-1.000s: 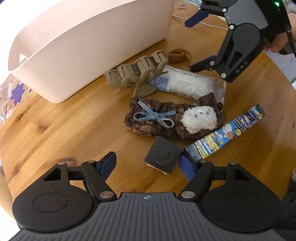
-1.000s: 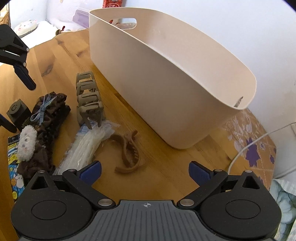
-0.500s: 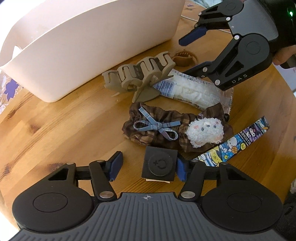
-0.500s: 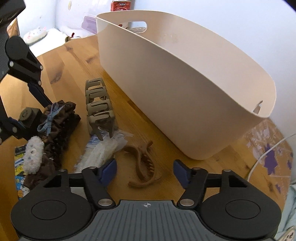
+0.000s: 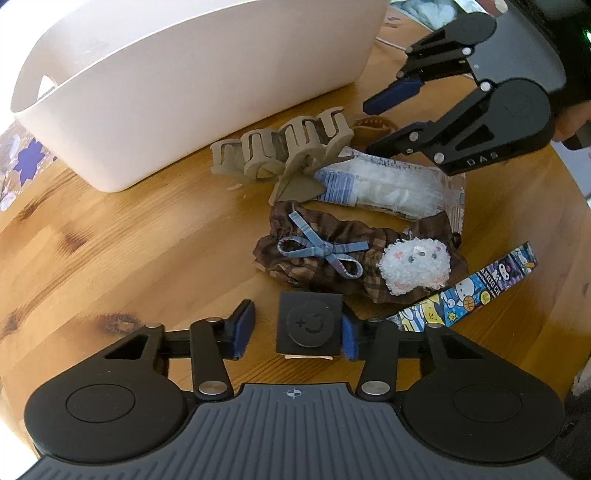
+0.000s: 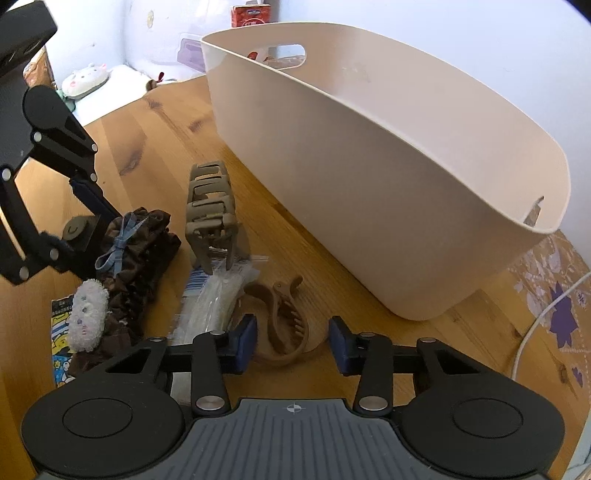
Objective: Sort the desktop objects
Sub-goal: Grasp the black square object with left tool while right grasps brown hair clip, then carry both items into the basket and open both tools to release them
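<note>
My left gripper [image 5: 295, 330] is open around a small black square block [image 5: 309, 324]; the right pad touches the block, and a gap remains at the left pad. My right gripper [image 6: 291, 341] is open with a small brown hair claw [image 6: 282, 325] lying between its pads on the table. A large beige hair claw [image 5: 284, 147], a clear plastic packet [image 5: 388, 186], a brown plaid scrunchie with a blue bow and white plush [image 5: 354, 254] and a cartoon-printed strip [image 5: 465, 291] lie on the wooden table. The cream basket [image 6: 369, 166] stands behind them.
A white cable [image 6: 539, 317] and a purple-flowered cloth [image 6: 561, 306] lie at the table's right edge in the right wrist view. A red carton [image 6: 251, 14] and a plush toy [image 6: 85, 79] sit beyond the table.
My left gripper moved forward and narrowed around the black block. My right gripper came down over the small brown claw and narrowed around it.
</note>
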Demonstrator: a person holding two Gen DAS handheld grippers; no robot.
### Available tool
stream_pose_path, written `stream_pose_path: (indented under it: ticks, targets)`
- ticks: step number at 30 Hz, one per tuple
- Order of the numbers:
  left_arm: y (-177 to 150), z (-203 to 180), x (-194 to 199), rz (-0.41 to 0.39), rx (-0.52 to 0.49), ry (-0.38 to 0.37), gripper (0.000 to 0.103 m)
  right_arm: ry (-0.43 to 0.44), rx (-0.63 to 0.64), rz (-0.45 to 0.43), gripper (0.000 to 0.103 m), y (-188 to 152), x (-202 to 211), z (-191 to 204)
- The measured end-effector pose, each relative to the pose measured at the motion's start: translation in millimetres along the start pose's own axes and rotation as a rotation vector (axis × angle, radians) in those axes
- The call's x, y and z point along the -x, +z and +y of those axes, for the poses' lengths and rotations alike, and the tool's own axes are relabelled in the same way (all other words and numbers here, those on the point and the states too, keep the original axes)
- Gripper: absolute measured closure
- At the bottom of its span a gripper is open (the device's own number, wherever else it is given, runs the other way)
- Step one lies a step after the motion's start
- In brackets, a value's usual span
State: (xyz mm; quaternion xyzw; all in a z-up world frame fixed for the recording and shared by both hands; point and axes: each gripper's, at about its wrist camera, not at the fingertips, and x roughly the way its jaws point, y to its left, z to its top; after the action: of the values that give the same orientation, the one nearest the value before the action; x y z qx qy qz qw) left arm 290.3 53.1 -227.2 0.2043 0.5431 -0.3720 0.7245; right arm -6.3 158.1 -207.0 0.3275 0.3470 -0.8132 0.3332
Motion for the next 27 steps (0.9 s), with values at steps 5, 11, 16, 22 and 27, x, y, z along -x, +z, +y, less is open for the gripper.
stream_pose_path:
  ticks: [5, 11, 16, 22, 27]
  targets:
    - [-0.6, 2.2, 0.2, 0.004, 0.010, -0.005, 0.064, -0.009, 0.009, 0.001, 0.057, 2.1, -0.5, 1.4]
    - [-2.8, 1.5, -0.4, 0.001, 0.012, -0.010, 0.068, -0.004, 0.080, -0.008, 0.051, 7.9, -3.3, 5.7]
    - [-1.9, 4.6, -1.6, -0.002, 0.030, -0.018, 0.069, 0.031, 0.092, -0.005, 0.078, 12.6, -4.2, 9.8]
    - [-0.4, 7.5, -3.3, -0.002, 0.044, -0.026, 0.071, 0.023, 0.059, 0.010, 0.085, 14.2, -2.9, 11.3]
    - [-0.6, 8.6, -2.3, -0.012, 0.050, -0.028, 0.071, 0.022, -0.042, -0.003, 0.085, 6.0, 10.2, -0.2]
